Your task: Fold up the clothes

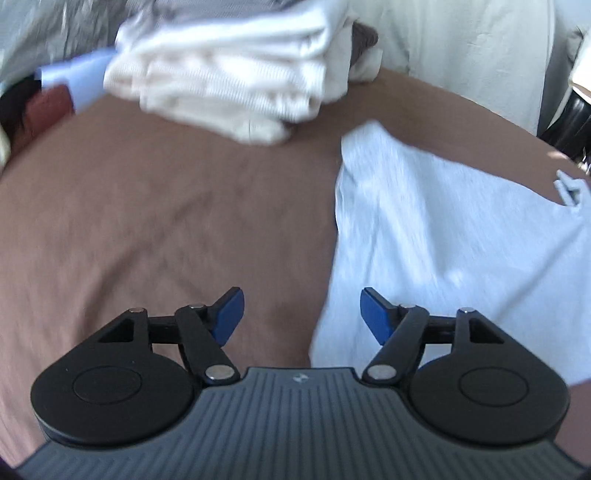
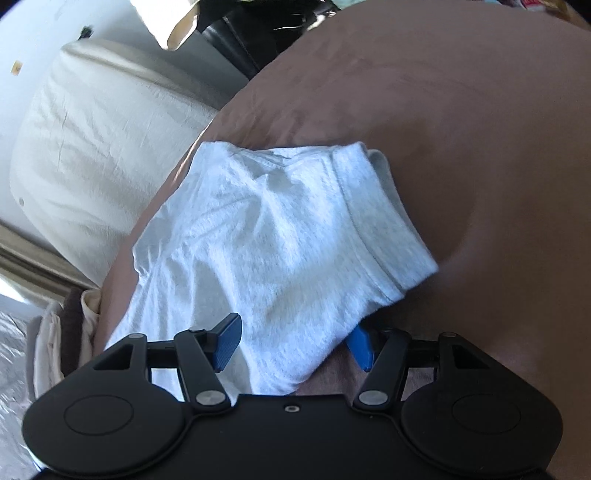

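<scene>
A pale blue-grey garment [image 1: 443,236] lies on the brown bedsheet [image 1: 166,221], right of my left gripper [image 1: 302,317], which is open with its blue pads apart over the garment's left edge and bare sheet. In the right wrist view the same garment [image 2: 266,229] lies partly folded, hemmed edge to the right. My right gripper [image 2: 295,343] is open. Its left pad rests above the cloth; the garment's near corner lies between the jaws and partly covers the right pad [image 2: 360,349].
A stack of folded white and cream clothes [image 1: 229,81] sits at the far side of the bed, with a light blue piece [image 1: 81,77] beside it. A white pillow [image 2: 96,147] lies left of the bed. Dark furniture [image 2: 251,33] stands beyond the bed edge.
</scene>
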The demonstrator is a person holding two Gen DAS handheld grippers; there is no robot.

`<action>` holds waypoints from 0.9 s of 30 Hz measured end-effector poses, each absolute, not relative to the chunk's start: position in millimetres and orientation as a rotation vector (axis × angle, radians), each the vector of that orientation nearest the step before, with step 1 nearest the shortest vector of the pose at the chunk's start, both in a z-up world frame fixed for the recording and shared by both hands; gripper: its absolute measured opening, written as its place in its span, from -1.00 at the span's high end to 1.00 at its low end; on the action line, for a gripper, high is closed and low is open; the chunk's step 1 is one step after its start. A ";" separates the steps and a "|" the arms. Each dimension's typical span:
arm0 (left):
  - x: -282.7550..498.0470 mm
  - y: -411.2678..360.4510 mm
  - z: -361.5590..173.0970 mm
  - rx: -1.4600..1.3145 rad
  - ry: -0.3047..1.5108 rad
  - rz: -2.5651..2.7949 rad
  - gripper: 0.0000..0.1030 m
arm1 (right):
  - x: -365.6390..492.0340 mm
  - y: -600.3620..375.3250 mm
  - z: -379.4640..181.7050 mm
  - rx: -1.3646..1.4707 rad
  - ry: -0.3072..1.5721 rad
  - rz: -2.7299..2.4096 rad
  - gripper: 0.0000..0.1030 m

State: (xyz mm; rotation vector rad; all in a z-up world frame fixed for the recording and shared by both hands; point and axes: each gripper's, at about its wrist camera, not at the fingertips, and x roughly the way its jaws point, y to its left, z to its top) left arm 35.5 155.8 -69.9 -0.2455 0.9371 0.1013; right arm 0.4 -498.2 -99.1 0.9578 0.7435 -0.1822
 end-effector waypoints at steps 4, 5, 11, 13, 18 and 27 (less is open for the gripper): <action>33.0 167.5 -88.5 -0.556 0.953 -0.029 -0.37 | -6.2 -507.9 -105.8 1.072 0.722 -0.175 -0.28; 35.5 168.1 -91.3 -0.600 0.942 -0.062 -0.39 | -7.0 -509.7 -107.1 1.096 0.718 -0.169 -0.31; 44.4 146.1 -85.9 -0.447 0.845 -0.040 -0.01 | -1.5 -503.7 -102.5 1.048 0.730 -0.157 -0.38; 44.2 135.5 -79.2 -0.365 0.795 -0.026 0.84 | 4.2 -502.3 -104.6 1.024 0.717 -0.159 -0.38; 31.5 121.2 -45.3 -0.166 0.610 0.038 0.84 | 20.0 -505.5 -105.5 0.996 0.640 -0.123 0.49; 18.5 159.1 -87.4 -0.439 0.917 0.189 0.95 | -3.3 -508.1 -69.7 0.780 0.577 -0.338 0.91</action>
